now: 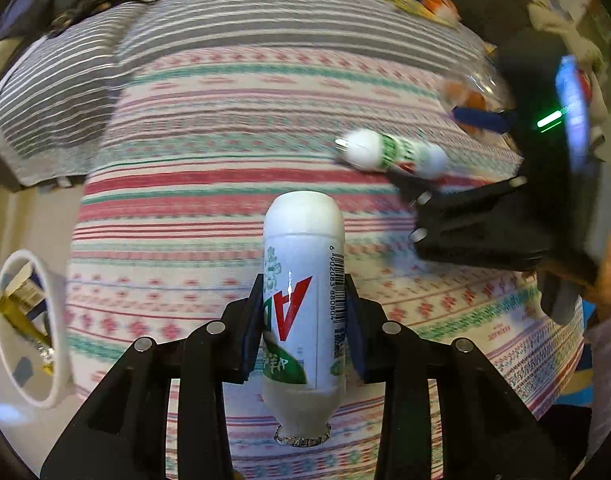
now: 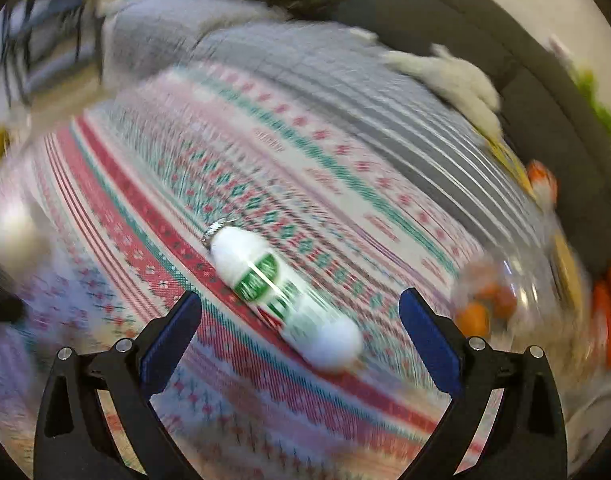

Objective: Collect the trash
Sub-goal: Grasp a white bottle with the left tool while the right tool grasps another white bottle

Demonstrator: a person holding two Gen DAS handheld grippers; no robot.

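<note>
My left gripper [image 1: 303, 320] is shut on a white drink bottle [image 1: 303, 280] with a red and green label, its foil mouth toward the camera, held above the patterned blanket [image 1: 225, 160]. A second white bottle [image 1: 389, 156] of the same kind lies on the blanket to the right. In the right wrist view that second bottle [image 2: 281, 292] lies slanted between the blue pads of my right gripper [image 2: 299, 320], which stands open above it without touching. The right gripper [image 1: 461, 216] also shows as a black body at the right of the left wrist view.
A white bin [image 1: 29, 336] with wrappers inside stands on the floor at the left. A clear plastic bag [image 2: 505, 292] holding orange pieces lies on the blanket to the right. A grey striped cover [image 1: 85, 80] and white plush items [image 2: 453, 84] lie farther back.
</note>
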